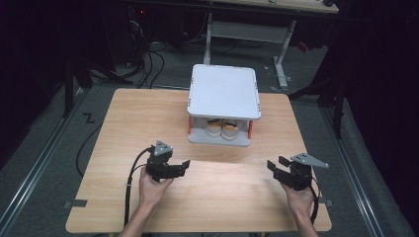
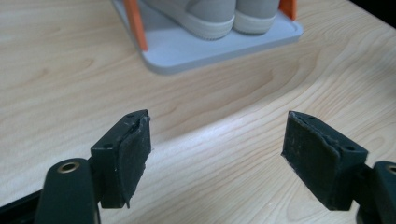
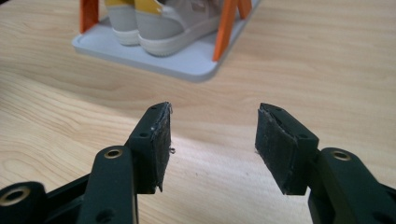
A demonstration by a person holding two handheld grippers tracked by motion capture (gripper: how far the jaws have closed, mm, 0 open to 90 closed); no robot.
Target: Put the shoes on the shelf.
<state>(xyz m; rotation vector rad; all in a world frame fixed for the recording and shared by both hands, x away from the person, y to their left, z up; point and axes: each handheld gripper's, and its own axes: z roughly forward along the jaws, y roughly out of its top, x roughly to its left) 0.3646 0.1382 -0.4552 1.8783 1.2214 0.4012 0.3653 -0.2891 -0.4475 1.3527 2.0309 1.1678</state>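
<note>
A small grey two-level rack (image 1: 225,92) with orange posts stands at the far middle of the wooden table (image 1: 128,118). On its lower shelf sits a pair of grey and yellow shoes (image 1: 222,128), heels toward me; the shoes (image 2: 219,14) (image 3: 154,23) appear in both gripper views. My left gripper (image 1: 185,165) hovers low over the table, front left of the rack, open with bare wood between its pads (image 2: 133,158). My right gripper (image 1: 275,166) is at the front right, also open and empty (image 3: 212,140).
The rack's lower tray (image 2: 196,51) (image 3: 187,65) lies just ahead of both grippers. Cables (image 1: 129,182) trail from the grippers toward the front edge. Beyond the table are a dark floor, loose cables and the legs of another desk (image 1: 281,54).
</note>
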